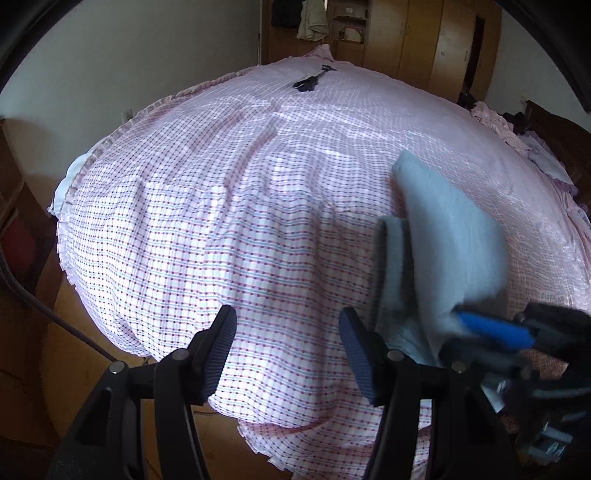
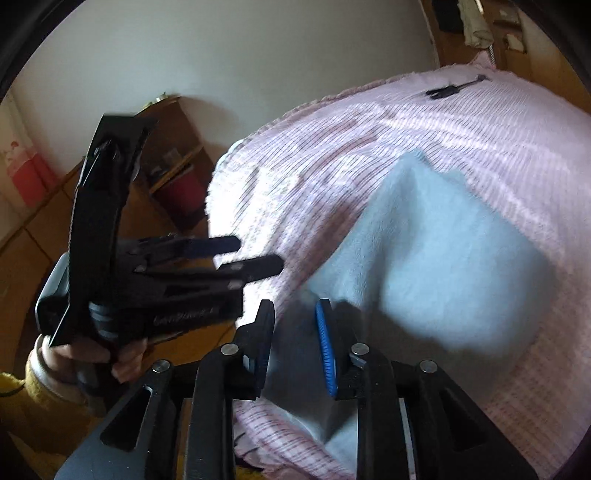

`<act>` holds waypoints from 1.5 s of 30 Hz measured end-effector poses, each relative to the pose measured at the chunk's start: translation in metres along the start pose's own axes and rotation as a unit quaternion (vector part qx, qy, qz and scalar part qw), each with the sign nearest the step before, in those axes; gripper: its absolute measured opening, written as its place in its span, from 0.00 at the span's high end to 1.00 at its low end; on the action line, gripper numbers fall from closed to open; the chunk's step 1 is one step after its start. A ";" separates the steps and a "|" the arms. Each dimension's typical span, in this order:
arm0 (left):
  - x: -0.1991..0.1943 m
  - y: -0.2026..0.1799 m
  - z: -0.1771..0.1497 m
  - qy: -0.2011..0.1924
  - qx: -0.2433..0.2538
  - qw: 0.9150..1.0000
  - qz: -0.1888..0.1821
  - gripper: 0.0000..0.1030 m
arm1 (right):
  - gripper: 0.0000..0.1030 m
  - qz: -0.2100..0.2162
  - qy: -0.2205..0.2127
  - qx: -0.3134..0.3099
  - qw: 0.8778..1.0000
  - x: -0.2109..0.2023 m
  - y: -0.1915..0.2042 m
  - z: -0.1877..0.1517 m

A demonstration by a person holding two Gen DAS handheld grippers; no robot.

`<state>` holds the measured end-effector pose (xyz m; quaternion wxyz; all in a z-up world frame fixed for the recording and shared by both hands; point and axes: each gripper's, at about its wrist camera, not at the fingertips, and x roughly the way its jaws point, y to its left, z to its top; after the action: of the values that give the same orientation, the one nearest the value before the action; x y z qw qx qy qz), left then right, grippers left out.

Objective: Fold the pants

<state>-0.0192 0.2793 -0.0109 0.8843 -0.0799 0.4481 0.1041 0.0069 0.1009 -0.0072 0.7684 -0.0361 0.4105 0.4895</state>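
Pale blue-grey pants on pink/white checked bedsheet w/ purple dots; black grippers, blue pads.

One bed, covered by a single pink checked sheet, serves as the landmark. On the sheet lies one pair of light blue pants, folded into one bundle, toward the bed's near right side. Two grippers are in view, each with two fingers: the left gripper at the bed's near edge, and the right gripper beside the pants. One small black tool lies at the bed's far end. One hand, in a yellow sleeve, shows left of the bed. One pale garment hangs beyond the bed's far end. One red box stands left of the bed.
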 end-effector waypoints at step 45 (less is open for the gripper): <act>0.013 -0.050 0.000 0.033 0.040 0.986 -0.156 0.36 | 0.50 -0.077 0.009 0.201 0.976 -0.033 -0.105 -0.035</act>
<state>0.0011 0.2327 -0.0189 0.8770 -0.1164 0.4628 -0.0556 0.0625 0.0065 -0.0449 0.7913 0.0835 0.5039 0.3361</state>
